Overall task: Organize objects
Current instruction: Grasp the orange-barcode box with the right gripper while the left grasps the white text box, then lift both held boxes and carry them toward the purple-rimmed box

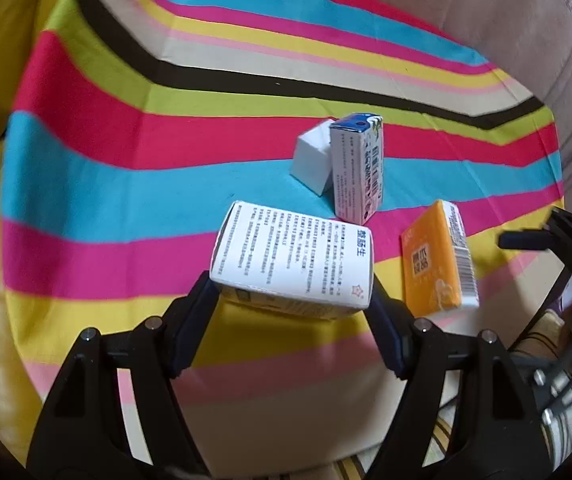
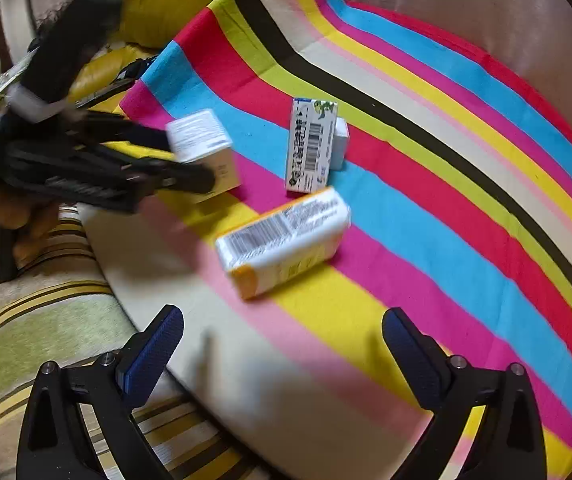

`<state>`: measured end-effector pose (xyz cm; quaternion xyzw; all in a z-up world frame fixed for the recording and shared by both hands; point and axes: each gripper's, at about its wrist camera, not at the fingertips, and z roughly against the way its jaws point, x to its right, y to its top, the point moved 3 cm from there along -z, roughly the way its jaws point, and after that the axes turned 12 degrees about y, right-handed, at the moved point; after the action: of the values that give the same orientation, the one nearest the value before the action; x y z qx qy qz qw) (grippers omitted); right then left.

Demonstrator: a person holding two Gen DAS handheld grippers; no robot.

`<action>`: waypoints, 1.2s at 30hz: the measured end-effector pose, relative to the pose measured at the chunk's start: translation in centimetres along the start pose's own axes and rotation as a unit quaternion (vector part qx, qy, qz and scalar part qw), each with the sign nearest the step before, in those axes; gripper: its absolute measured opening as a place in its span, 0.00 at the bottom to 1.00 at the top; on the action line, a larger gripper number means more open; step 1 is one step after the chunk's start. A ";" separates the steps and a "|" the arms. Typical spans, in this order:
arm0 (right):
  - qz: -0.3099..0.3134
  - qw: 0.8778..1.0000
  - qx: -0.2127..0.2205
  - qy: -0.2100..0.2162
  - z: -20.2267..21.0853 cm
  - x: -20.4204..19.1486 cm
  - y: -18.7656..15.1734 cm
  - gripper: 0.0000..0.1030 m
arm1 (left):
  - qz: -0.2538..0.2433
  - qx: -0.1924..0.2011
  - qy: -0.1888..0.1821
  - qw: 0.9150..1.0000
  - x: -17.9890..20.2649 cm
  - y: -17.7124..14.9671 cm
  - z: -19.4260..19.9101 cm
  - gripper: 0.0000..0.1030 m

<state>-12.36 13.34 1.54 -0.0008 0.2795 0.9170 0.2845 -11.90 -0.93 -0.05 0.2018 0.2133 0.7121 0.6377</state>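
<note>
Tongs on left (image 1: 291,294) grip a white text-printed box (image 1: 293,258) by its two sides, held above the striped cloth (image 1: 86,184). Right tongs (image 2: 282,336) are wide open w/ nothing between, low over cloth's near edge. Step looks like carry & place; next move prob. needs setting it beside the others. Orange box (image 1: 431,264) lies just right; farther back, blue-topped carton (image 1: 359,172) stands upright touching a small white box (image 1: 311,162).

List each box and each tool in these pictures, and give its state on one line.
left tool: shut on the white box
white box: held off the cloth
right tool: open, holding nothing
orange box: lying on the cloth
tall box: standing upright
small white box: tilted, resting against the tall box
</note>
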 end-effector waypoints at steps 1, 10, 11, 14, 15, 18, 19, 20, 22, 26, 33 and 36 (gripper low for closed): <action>0.013 1.000 -0.002 0.014 -0.3 0.1 0.3 0.98 | 0.009 0.004 0.003 1.000 -0.3 -0.3 0.5 0.73; 0.083 0.996 -0.010 0.042 -1.1 0.9 2.2 0.98 | 0.053 0.024 0.018 0.998 -1.5 -2.3 2.6 0.73; 0.089 0.995 -0.012 0.043 -1.3 0.9 2.3 0.98 | 0.053 0.024 0.019 0.998 -1.5 -2.3 2.5 0.73; 0.104 0.993 -0.022 0.044 -2.2 1.1 2.9 0.98 | 0.054 0.024 0.022 0.998 -1.7 -2.2 2.4 0.73; 0.107 0.993 -0.023 0.043 -2.3 1.2 3.0 0.98 | 0.054 0.023 0.023 0.998 -1.6 -2.1 2.3 0.73; 0.120 0.992 -0.025 0.039 -2.6 1.4 3.4 0.98 | 0.056 0.021 0.027 0.998 -1.7 -2.4 2.6 0.73; 0.126 0.991 -0.025 0.039 -2.7 1.4 3.6 0.98 | 0.056 0.020 0.028 0.998 -1.7 -2.4 2.5 0.73; 0.128 0.990 -0.026 0.042 -2.8 1.4 3.7 0.98 | 0.056 0.019 0.029 0.998 -1.6 -2.4 2.4 0.73; 0.131 0.989 -0.030 0.055 -3.0 1.5 3.8 0.93 | 0.057 0.020 0.032 0.998 -1.6 -2.3 2.4 0.73; 0.128 0.989 -0.031 0.064 -3.2 1.3 4.0 0.74 | 0.057 0.017 0.034 0.998 -1.6 -2.3 2.2 0.73; 0.072 0.997 -0.018 0.024 -2.9 1.4 3.8 0.74 | 0.057 0.022 0.038 0.997 -1.5 -2.4 2.6 0.73; 0.031 1.000 -0.004 0.005 -2.3 1.2 3.1 0.74 | 0.056 0.022 0.036 0.998 -1.3 -2.4 2.7 0.73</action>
<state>-15.33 10.71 0.97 0.0021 0.2767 0.9265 0.2551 -8.28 -1.92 0.85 0.2015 0.2405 0.7487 0.5840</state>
